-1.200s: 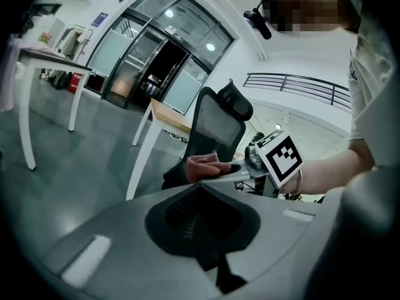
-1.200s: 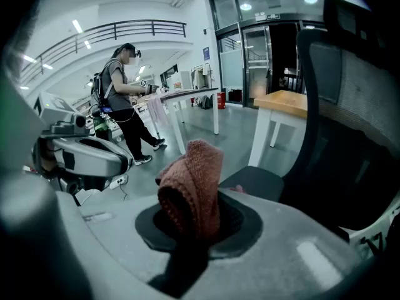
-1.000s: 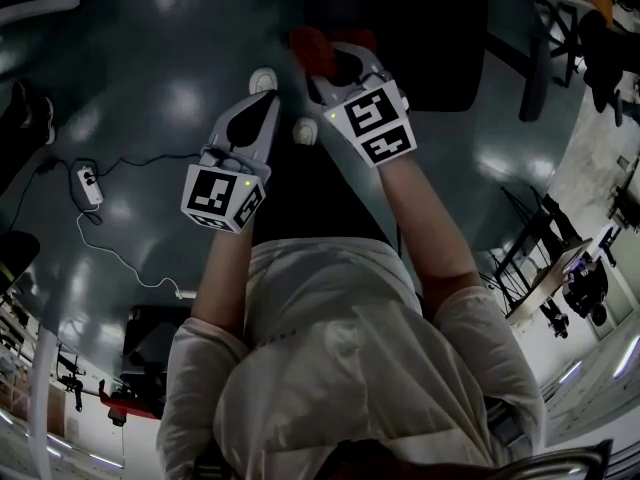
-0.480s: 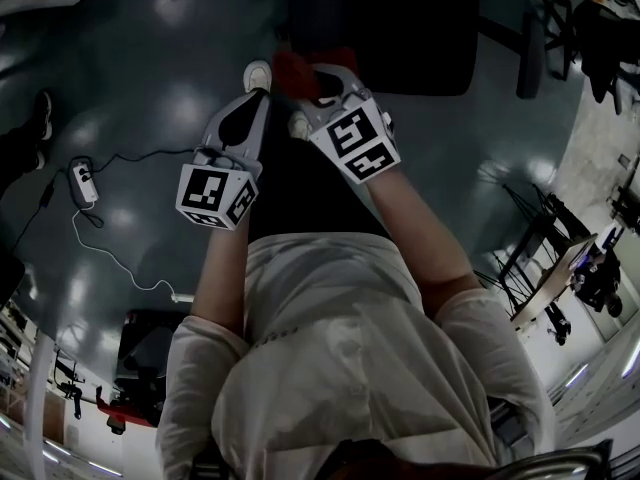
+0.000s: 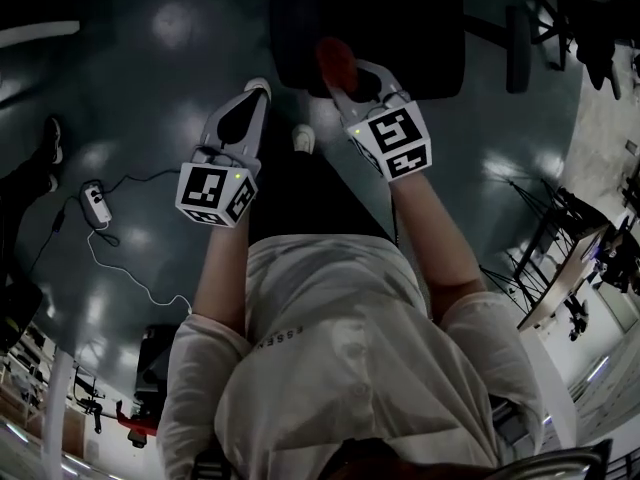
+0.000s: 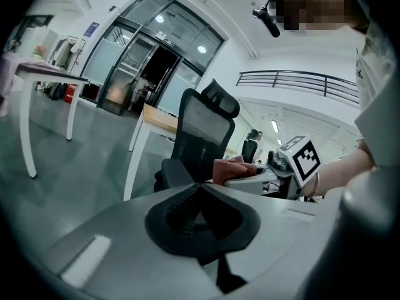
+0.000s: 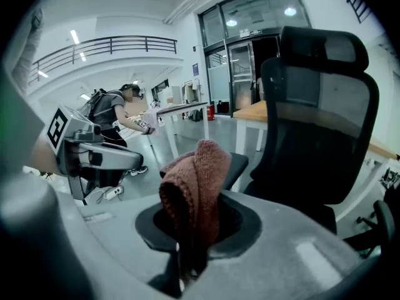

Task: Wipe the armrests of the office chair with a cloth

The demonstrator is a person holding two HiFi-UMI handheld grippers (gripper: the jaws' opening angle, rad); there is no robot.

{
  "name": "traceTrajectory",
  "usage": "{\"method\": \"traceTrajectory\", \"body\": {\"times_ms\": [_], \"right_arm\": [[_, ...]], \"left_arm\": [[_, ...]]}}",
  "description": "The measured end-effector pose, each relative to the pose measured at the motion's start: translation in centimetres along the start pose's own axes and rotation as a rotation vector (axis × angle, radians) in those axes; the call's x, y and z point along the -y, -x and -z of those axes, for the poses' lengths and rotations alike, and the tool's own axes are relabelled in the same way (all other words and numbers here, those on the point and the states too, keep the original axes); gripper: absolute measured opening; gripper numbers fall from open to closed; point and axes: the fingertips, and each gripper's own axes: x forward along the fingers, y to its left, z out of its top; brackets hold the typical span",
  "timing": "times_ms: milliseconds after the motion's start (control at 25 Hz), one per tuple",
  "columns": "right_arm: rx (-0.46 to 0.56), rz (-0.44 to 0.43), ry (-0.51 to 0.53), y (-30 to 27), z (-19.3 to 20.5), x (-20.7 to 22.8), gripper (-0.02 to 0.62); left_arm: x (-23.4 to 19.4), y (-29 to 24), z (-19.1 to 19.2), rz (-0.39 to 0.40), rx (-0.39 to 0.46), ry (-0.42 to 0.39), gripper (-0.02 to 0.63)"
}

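Observation:
A black office chair stands just ahead of me; in the right gripper view its mesh back rises at the right, with an armrest showing behind the cloth. My right gripper is shut on a folded reddish-brown cloth and holds it against the chair's near edge. The cloth stands up out of the right gripper. My left gripper hangs to the left, over the floor, shut and empty. The left gripper view shows the left gripper, the chair and the cloth.
A white power strip with its cable lies on the dark glossy floor at the left. White-legged tables stand behind the chair. Another person bends over a table in the distance. More chairs and desks stand at the right.
My right gripper has carried the cloth to the right and up to the chair's edge. The left gripper has kept its place beside it. The chair now sits nearer.

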Motion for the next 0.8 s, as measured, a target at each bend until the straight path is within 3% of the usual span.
{"method": "traceTrajectory", "body": {"times_ms": [320,800], "right_arm": [[-0.038,0.087,-0.007,-5.5,-1.9,10.7,0.049],[-0.161,0.024,0.123,-13.1,-2.0,13.3,0.048]], "left_arm": [[-1.8,-5.0,-3.8,0.061,-0.037,-0.045,0.017],[-5.4,-7.1,-3.2,0.098,-0.123,-0.019,0.017]]}}
